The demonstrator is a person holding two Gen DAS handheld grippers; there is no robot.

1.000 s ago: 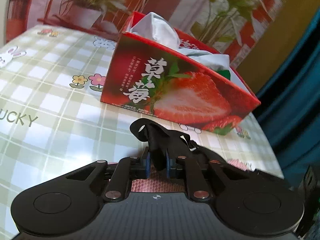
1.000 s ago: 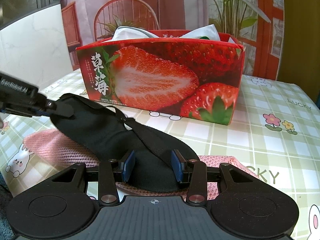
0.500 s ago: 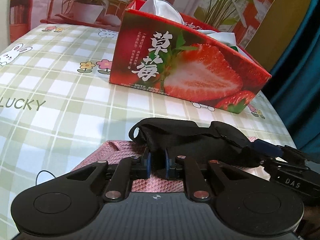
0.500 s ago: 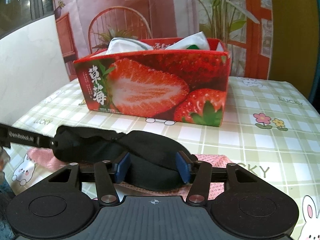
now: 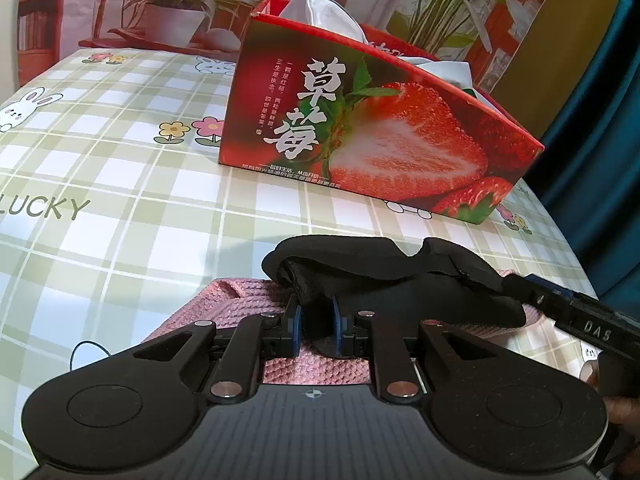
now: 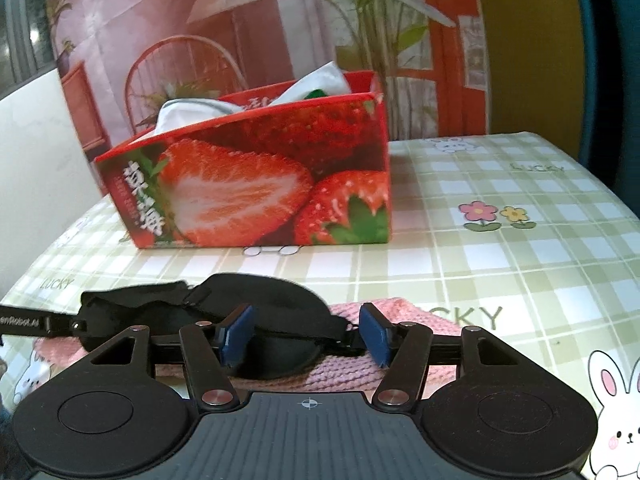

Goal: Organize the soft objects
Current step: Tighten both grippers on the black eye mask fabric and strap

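**Black eye mask laid on the pink knit, right gripper letting go**

The black eye mask (image 5: 384, 276) now lies folded across the pink knitted cloth (image 5: 240, 300) near the front of the table, where a second ago it hung lifted between the two tools. The right gripper (image 6: 304, 334) has just been opening its jaws: its blue pads (image 6: 236, 332) stand apart on either side of the mask's rounded end and strap and no longer press on it. The left gripper (image 5: 316, 322) sits nearly closed, its pads pinching a bunched fold at the mask's other end. So the mask rests on the cloth, freed on one side and held on the other. My reading is that the fold is done, and the left hand must either let go too or carry the mask on to the box.

The strawberry box (image 5: 380, 128) stands well beyond the mask on the checked tablecloth (image 5: 120, 200), open at the top, with white fabric (image 5: 324, 8) bulging above its rim. That filling may leave little room for more. The bare cloth between mask and box holds nothing in the way. The pink cloth under the mask could be dragged along if the mask is lifted carelessly. In the left view the right tool's arm reaches in from the right, close to the mask's far end, so the two grippers work near each other
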